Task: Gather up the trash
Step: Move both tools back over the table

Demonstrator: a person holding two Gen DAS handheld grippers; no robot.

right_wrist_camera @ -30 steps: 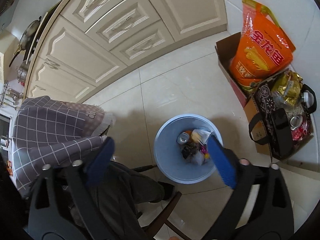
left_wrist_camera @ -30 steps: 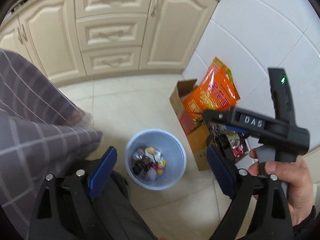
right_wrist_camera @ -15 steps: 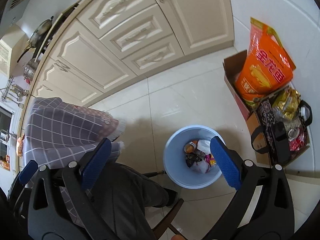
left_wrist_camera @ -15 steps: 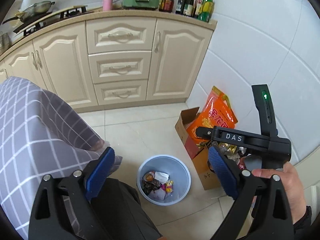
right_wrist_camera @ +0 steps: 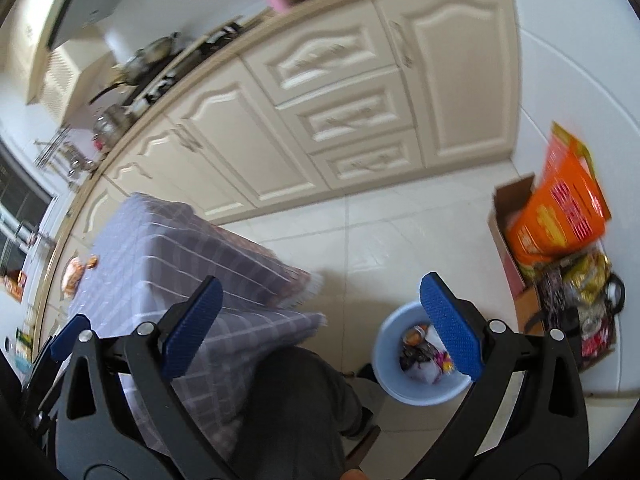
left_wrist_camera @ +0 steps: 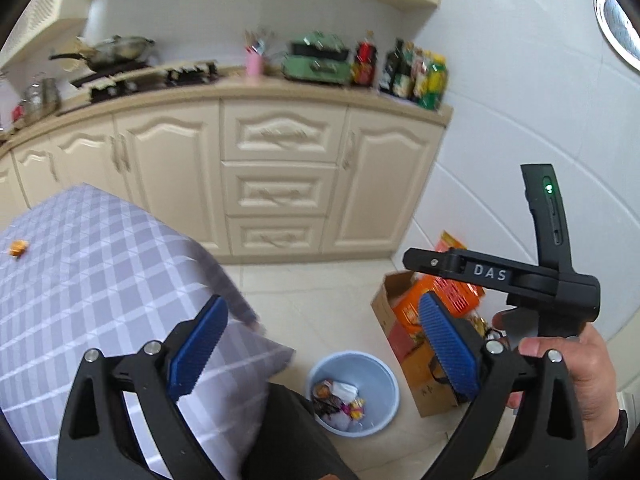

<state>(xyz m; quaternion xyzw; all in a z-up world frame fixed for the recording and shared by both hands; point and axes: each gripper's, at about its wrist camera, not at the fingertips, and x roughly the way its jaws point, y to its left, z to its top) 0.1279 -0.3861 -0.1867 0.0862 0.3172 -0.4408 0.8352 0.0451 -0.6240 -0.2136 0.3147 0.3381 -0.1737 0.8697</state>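
A light blue trash bin (left_wrist_camera: 384, 376) (right_wrist_camera: 394, 380) stands on the tiled floor with several wrappers and a can inside it. My left gripper (left_wrist_camera: 320, 348) is open and holds nothing, high above the bin and over the table corner. My right gripper (right_wrist_camera: 320, 328) is open with nothing between its blue pads; in the left wrist view a hand (left_wrist_camera: 576, 380) holds its black body at the right. A small orange scrap (left_wrist_camera: 18, 248) lies on the checked tablecloth (left_wrist_camera: 80, 280) at the far left. More orange litter (right_wrist_camera: 78, 270) sits on the cloth's far end in the right wrist view.
Cream kitchen cabinets (left_wrist_camera: 280, 184) run along the back, with a wok, pots and bottles on the counter. A cardboard box (left_wrist_camera: 404, 344) with an orange bag (right_wrist_camera: 560, 216) and a dark bag of packets stands by the white wall. A person's dark trouser leg (right_wrist_camera: 296, 408) is below.
Both grippers have risen and tilted up: the bin has slid down and shrunk, while the counter top and the table's surface have come into view. Both stay open.
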